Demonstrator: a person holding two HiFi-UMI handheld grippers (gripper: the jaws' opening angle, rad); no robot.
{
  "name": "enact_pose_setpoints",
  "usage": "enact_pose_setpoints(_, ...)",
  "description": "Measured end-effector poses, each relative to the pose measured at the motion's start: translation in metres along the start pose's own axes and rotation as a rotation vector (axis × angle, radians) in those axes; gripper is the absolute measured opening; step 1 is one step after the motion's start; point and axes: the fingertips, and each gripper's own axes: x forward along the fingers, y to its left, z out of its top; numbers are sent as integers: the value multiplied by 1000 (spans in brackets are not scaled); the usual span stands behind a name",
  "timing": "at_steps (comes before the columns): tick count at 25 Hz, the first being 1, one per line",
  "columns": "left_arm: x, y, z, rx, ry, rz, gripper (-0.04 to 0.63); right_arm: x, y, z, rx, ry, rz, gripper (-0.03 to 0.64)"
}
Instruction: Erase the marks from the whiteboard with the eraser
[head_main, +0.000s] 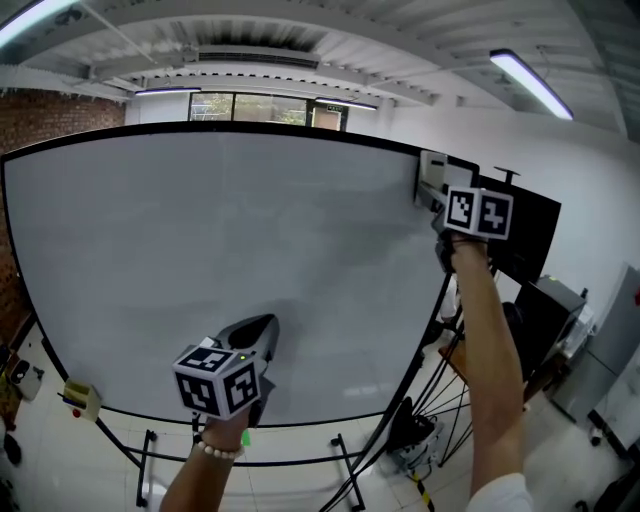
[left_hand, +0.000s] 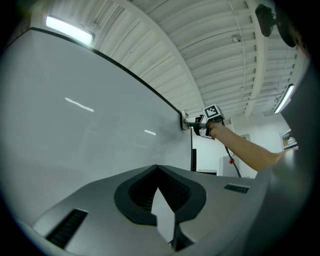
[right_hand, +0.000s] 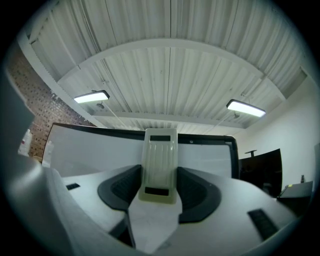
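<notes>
Low and closest, the left gripper (left_hand: 157, 168) has its jaws together on nothing, in front of the whiteboard (head_main: 200, 250). At the board's upper right corner, the right gripper (right_hand: 159, 192) clamps the eraser (right_hand: 160, 165), seemingly against the surface.

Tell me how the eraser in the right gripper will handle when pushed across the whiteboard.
The eraser looks like a ribbed, moulded plastic block, so probably stiff and light. The right gripper clamps its sides squarely, so it seems unlikely to slip. The whiteboard looks smooth, so it should glide easily.
</notes>
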Motion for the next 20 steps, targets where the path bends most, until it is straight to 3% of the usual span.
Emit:
enact_pose_setpoints(11,-71,50,79,89,-30,7,-8,15,138,7,-9,11,25,250)
enact_pose_setpoints(20,-149,112,77,9,-14,-41,-8,28,258,16,-21,16,50,250)
